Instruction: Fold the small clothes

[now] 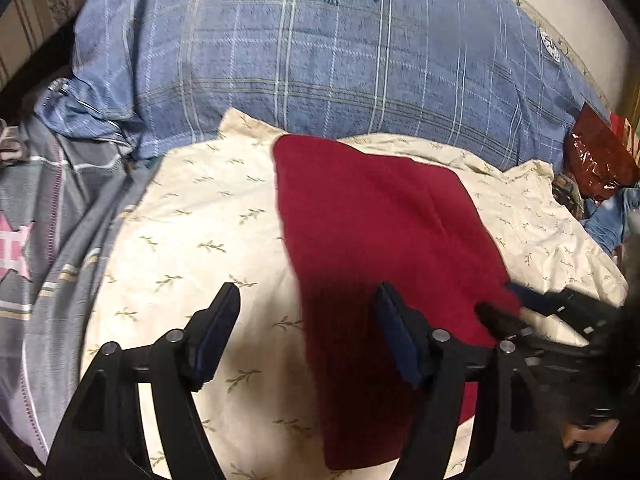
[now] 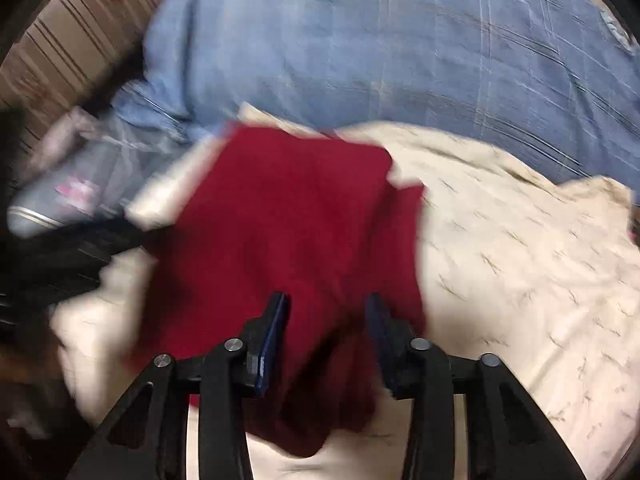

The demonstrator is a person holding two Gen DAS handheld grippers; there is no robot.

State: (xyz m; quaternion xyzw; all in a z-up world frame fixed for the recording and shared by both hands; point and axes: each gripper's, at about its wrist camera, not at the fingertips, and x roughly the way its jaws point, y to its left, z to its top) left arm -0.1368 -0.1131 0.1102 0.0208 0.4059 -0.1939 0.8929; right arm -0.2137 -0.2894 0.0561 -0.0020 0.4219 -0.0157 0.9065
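Item: dark red knit garment (image 1: 372, 232), lying partly folded on a cream leaf-print sheet (image 1: 192, 216), in front of a blue plaid pillow (image 1: 304, 60).

Left gripper (image 1: 308, 332): jaws spread wide, holding nothing, one finger over the sheet and one over the garment's left edge.

Right gripper (image 2: 326, 336): jaws parted over the garment's near end; the view is blurred and no pinch is evident.

Step, judged: between folds. Next move calls for closing on the near edge and carrying it toward the pillow.

Folded garment (image 1: 380, 232) lies on the sheet (image 1: 192, 216); pillow (image 1: 320, 72) behind it at twelve o'clock, bedcover (image 1: 52, 216) at nine o'clock, plastic packet (image 1: 600, 156) at two o'clock.
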